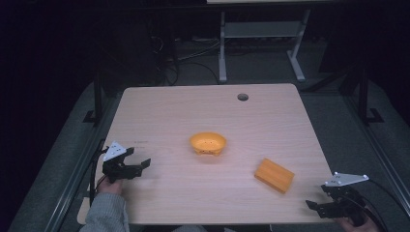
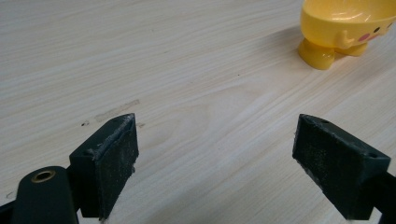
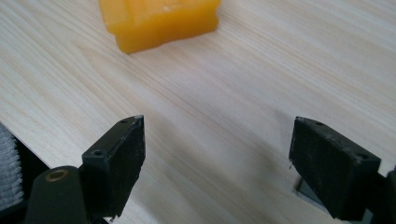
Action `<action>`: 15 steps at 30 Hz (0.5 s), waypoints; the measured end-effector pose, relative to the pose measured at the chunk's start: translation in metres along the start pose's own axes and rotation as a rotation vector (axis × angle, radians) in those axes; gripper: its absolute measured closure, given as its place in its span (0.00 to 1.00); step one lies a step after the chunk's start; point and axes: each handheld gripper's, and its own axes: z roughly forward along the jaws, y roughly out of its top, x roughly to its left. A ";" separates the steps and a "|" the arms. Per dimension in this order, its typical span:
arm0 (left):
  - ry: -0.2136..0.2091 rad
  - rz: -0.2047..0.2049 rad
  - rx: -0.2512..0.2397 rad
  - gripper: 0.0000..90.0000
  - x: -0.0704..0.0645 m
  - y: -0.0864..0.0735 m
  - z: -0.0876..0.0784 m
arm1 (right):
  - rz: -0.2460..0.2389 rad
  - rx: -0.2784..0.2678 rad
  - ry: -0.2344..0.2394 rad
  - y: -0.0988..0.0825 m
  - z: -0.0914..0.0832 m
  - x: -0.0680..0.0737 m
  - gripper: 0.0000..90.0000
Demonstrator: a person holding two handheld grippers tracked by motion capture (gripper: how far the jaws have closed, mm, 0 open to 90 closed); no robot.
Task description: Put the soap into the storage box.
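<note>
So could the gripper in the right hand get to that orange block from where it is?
Probably yes: the right gripper is open, and bare table lies between it and the orange block.

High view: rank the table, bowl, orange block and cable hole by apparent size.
1. Table
2. Block and bowl: look alike in extent, so no ranking between them
3. Cable hole

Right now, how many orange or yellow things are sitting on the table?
2. The yellow bowl stands near the table's middle. The orange block lies to its right and nearer the person, in front of the right gripper. Nothing seems hidden.
</note>
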 end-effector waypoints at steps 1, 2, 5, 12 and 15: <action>-0.001 -0.001 0.000 0.15 0.000 0.000 0.000 | -0.014 -0.005 0.003 0.001 0.000 0.000 0.20; -0.003 0.000 -0.001 0.15 0.000 0.000 0.000 | -0.005 0.009 0.011 0.004 0.000 0.001 0.19; -0.003 -0.001 -0.002 0.15 0.000 0.000 0.000 | -0.017 0.023 0.014 0.010 0.002 0.003 0.19; -0.005 -0.004 -0.006 0.15 -0.001 0.000 0.000 | -0.115 0.040 0.020 0.039 0.006 0.012 0.19; -0.005 -0.005 -0.006 0.15 0.000 0.000 -0.001 | -0.133 0.052 0.024 0.049 0.007 0.014 0.19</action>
